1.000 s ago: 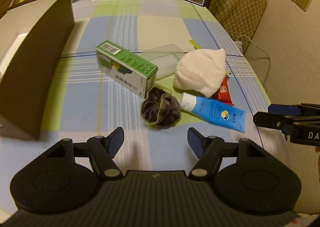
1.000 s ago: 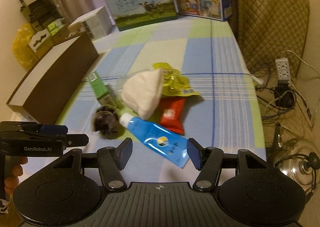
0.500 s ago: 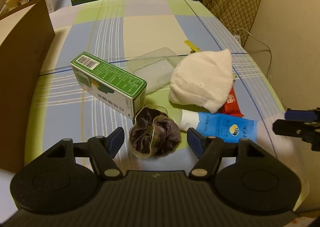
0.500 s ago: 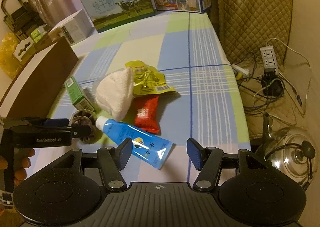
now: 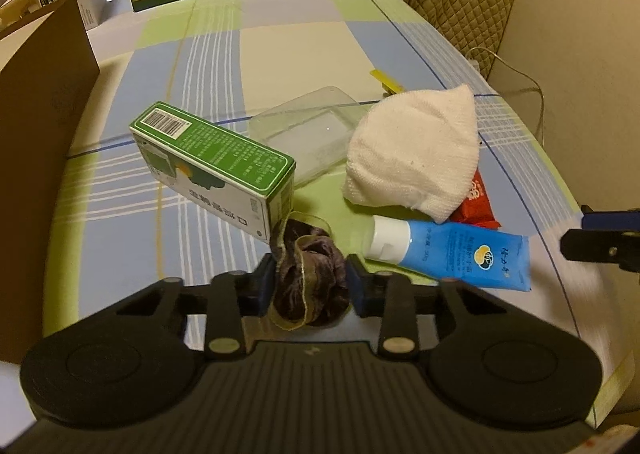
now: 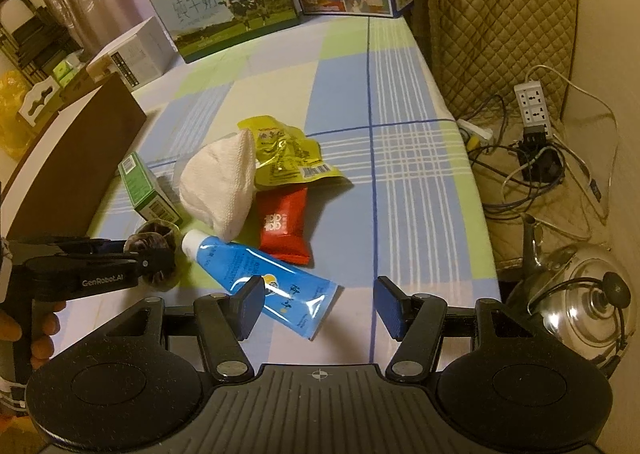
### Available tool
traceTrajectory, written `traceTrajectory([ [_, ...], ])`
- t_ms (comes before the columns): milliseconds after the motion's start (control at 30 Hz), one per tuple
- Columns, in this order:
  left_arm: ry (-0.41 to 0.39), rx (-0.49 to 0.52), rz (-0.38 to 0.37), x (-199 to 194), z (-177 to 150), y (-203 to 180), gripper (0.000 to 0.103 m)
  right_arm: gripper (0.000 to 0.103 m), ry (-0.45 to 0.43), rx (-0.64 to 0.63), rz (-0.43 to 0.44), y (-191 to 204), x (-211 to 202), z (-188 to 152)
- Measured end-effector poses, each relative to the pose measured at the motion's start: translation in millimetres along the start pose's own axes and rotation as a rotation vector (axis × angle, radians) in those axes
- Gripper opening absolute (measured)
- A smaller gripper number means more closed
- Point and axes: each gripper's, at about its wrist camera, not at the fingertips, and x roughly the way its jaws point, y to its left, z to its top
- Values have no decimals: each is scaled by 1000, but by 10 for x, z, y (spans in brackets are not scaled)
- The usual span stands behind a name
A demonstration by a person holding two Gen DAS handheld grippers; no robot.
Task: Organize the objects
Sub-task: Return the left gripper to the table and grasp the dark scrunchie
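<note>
Clutter sits bunched in one heap near the front of the checked tablecloth (image 5: 288, 49), which suits a sorting job: each piece can be lifted out singly and carried, I judge, toward the brown cardboard box (image 5: 36, 157) standing open at the left. The left gripper (image 5: 308, 286) has its blue pads pressed in against both sides of a dark purple hair scrunchie (image 5: 308, 274), pinching it low against the cloth; the soft fabric bulges between the jaws, so the grip looks firm enough to lift. That scrunchie lies just beside the end of the green toothpaste carton (image 5: 212, 169) and near the white cap of the blue cream tube (image 5: 448, 254), so a straight upward pull seems wisest to avoid dragging either. Behind them a clear plastic tray (image 5: 304, 133) lies flat, and a folded white towel (image 5: 416, 153) rests partly over a red snack packet (image 6: 284, 221) and a yellow snack bag (image 6: 288, 157), likely just tossed there. The right gripper (image 6: 320, 306) hangs with its jaws spread wide and holding nothing, above the crimped tail of the tube, probably lined up to take it next. Milk gift cartons (image 6: 236, 25) stand along the far edge, well apart from the heap.
</note>
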Motion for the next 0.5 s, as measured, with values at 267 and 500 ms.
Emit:
traceTrajectory([
  [267,-27,-44,24,-237,-120,156,22,57,4,-43,36,171,54,19],
  [500,-71,-132,53,-655,-218,378,22,57,-2,-117,112,455,83,66],
])
